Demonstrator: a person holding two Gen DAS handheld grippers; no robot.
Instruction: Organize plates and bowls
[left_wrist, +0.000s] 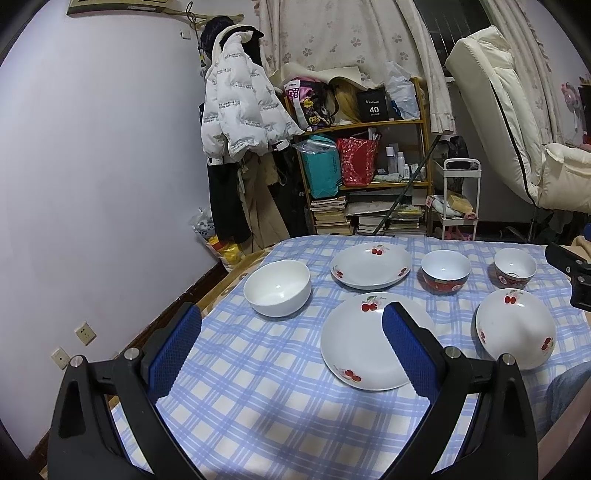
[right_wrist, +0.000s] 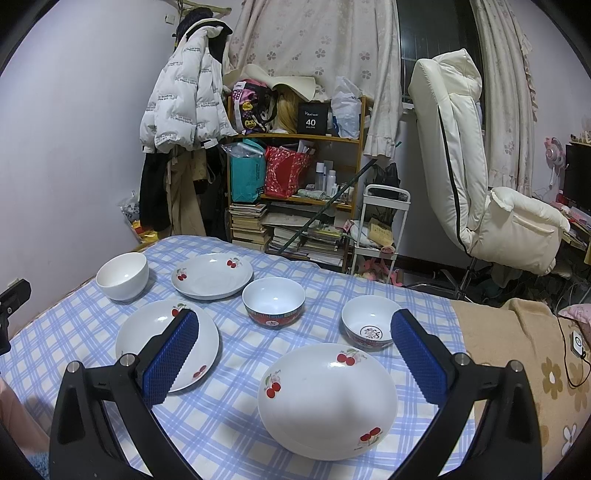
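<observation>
On the blue checked tablecloth (left_wrist: 258, 387) stand a plain white bowl (left_wrist: 277, 287), a far cherry plate (left_wrist: 370, 265), a near cherry plate (left_wrist: 364, 345), two red-sided bowls (left_wrist: 446, 271) (left_wrist: 515, 266) and a large cherry bowl (left_wrist: 515, 326). My left gripper (left_wrist: 291, 317) is open and empty, above the cloth between the white bowl and the near plate. My right gripper (right_wrist: 295, 325) is open and empty, above the large cherry bowl (right_wrist: 327, 400). In the right wrist view the white bowl (right_wrist: 122, 275), the plates (right_wrist: 212, 275) (right_wrist: 147, 336) and the red-sided bowls (right_wrist: 274, 301) (right_wrist: 364, 326) lie behind it.
A wooden shelf (right_wrist: 295, 177) with books and bags, hanging coats (left_wrist: 240, 110), a white cart (right_wrist: 380, 229) and a cream chair (right_wrist: 480, 184) stand beyond the table. A beige floral blanket (right_wrist: 535, 369) lies right of the cloth. The wall (left_wrist: 92, 184) is at the left.
</observation>
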